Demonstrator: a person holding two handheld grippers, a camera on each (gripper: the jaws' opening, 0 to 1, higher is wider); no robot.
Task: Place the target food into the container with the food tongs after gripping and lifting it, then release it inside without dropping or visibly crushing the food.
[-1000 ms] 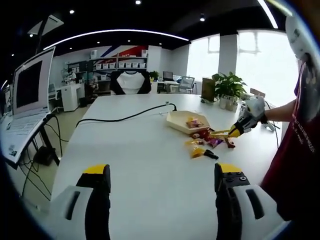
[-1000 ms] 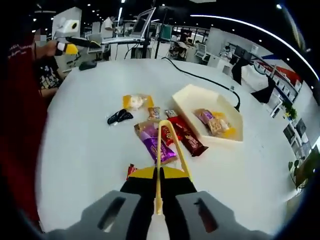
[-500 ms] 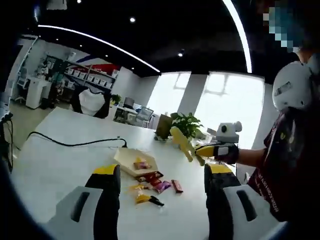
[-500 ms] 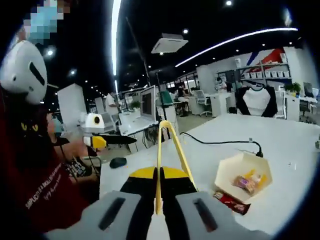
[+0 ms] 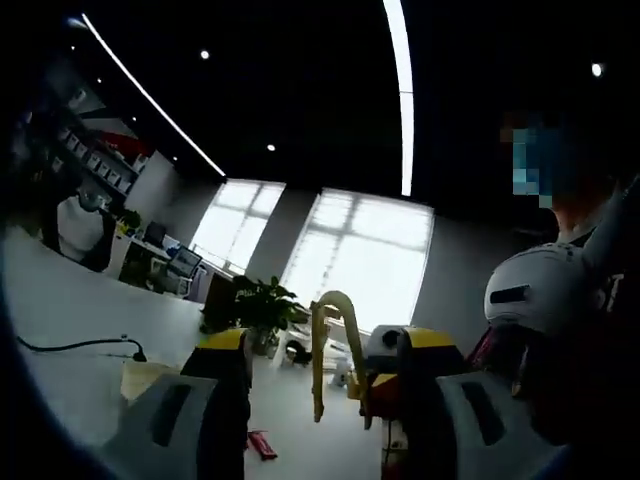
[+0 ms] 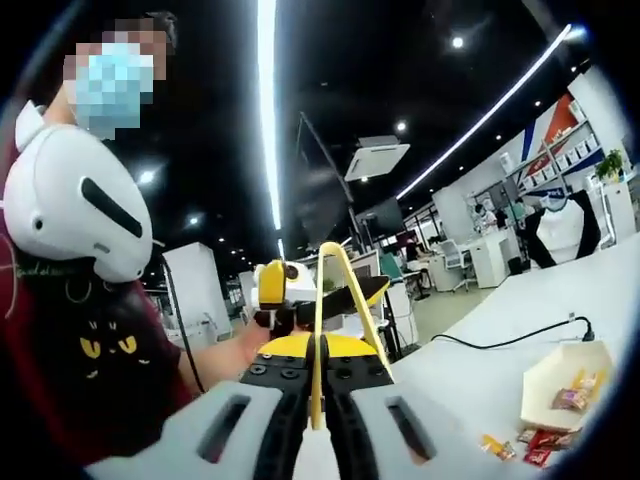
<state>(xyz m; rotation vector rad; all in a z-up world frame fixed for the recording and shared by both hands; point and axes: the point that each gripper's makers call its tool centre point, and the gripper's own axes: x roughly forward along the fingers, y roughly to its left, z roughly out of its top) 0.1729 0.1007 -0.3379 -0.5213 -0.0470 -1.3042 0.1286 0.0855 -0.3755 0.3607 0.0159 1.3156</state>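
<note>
Yellow food tongs (image 6: 322, 330) clamped in the right gripper (image 6: 318, 385), raised high, left gripper (image 5: 325, 375) jaws spread wide, snacks (image 6: 525, 447) on white table (image 6: 480, 375) beside cream container (image 6: 560, 370)

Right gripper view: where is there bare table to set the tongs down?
The white table is bare between the black cable and the tray. It is crowded below the tray, where snack packets lie.
</note>
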